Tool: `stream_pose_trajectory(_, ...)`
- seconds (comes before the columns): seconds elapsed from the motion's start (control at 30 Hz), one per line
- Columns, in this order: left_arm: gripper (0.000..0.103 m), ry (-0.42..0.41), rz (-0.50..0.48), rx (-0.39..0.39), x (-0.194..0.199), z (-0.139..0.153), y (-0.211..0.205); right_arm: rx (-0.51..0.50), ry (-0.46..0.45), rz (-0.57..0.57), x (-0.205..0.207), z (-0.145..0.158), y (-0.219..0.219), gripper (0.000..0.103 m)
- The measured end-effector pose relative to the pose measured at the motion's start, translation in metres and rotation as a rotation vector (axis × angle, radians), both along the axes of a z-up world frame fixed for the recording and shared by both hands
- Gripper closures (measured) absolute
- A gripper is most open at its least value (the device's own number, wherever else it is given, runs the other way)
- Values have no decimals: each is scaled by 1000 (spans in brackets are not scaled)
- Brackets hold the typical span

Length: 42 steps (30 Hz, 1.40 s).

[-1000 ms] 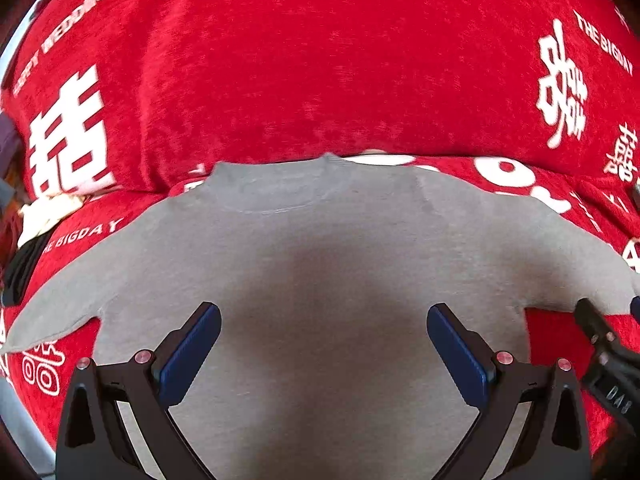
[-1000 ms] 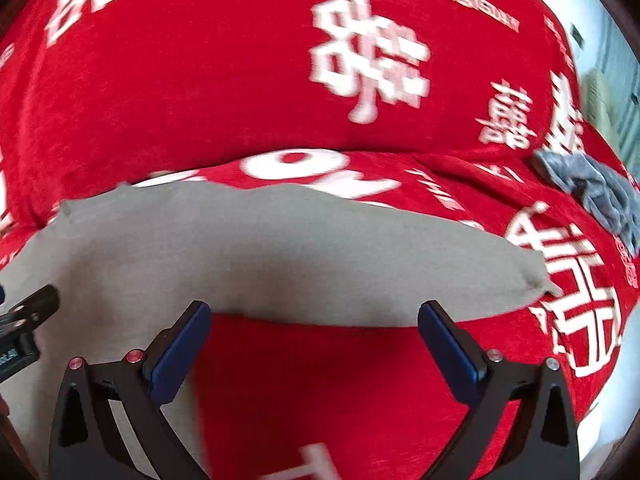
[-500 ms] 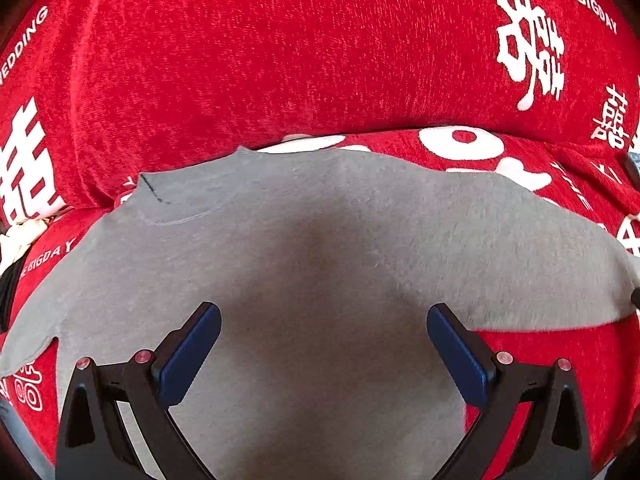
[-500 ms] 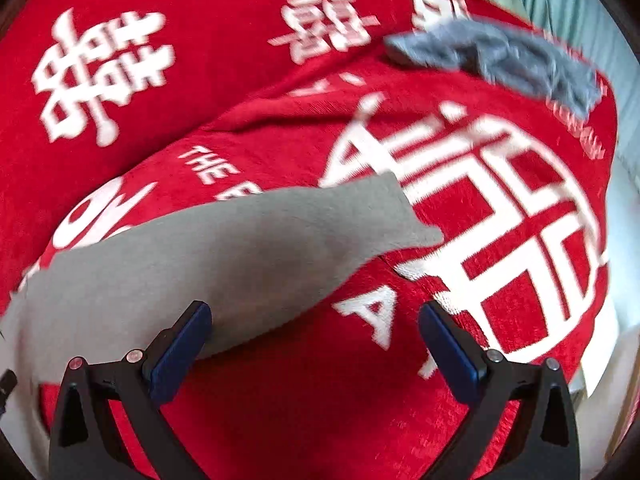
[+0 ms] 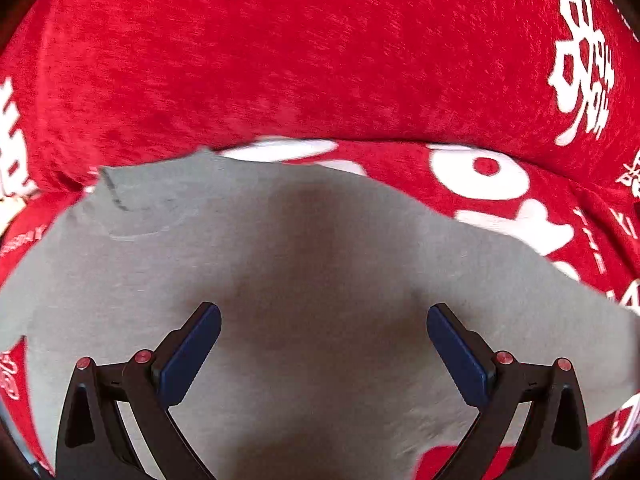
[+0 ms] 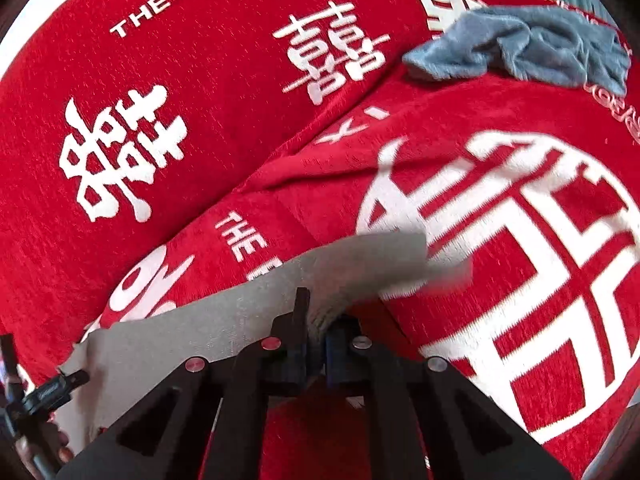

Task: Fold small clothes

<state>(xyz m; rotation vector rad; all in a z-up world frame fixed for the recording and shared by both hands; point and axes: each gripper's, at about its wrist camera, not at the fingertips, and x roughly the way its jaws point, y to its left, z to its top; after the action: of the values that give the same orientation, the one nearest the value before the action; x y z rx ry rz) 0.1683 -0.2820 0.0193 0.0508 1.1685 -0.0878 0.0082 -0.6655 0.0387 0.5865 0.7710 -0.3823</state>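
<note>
Folding barely begun: right gripper (image 6: 316, 354) pinches the grey top's (image 5: 320, 280) sleeve at three o'clock; left gripper (image 5: 323, 344) fingers spread, holding nothing.

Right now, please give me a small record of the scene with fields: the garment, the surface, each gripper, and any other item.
garment: grey long-sleeved top, lying spread flat, neckline at upper left in the left wrist view
surface: red cloth with white lettering, under the top
left gripper: open, above the body of the top, nothing between its pads
right gripper: shut on the sleeve of the top, near its cuff
other item: crumpled blue-grey cloth on the red cloth, apart from the top
</note>
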Motion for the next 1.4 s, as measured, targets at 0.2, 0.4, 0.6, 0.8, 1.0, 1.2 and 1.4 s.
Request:
stream_pose_trajectory(0.2, 0, -13, -100, 71, -7, -13, -39, 20, 67, 23, 8, -23, 1, 90)
stream_pose_trajectory(0.4, 0, 9, 23, 0, 9, -8, -13, 46, 78, 24, 12, -27, -2, 24)
stream_pose_trajectory(0.6, 0, 23, -9, 62, -3, -18, -23, -43, 164, 70, 35, -24, 17, 46)
stream_pose_trajectory(0.8, 0, 24, -131, -33, -57, -10, -4, -85, 83, 119, 34, 6, 39, 97)
stream_pose_trajectory(1.0, 0, -16, -106, -157, -85, 24, 54, -248, -37, 189, 35, 90, 113, 97)
stream_pose_trajectory(1.2, 0, -66, 78, -229, -83, 37, 159, -352, -178, 348, 59, 179, 249, 97)
stream_pose_trajectory(1.4, 0, -96, 247, -261, -92, 28, 277, -404, -226, 570, 94, 192, 419, 97)
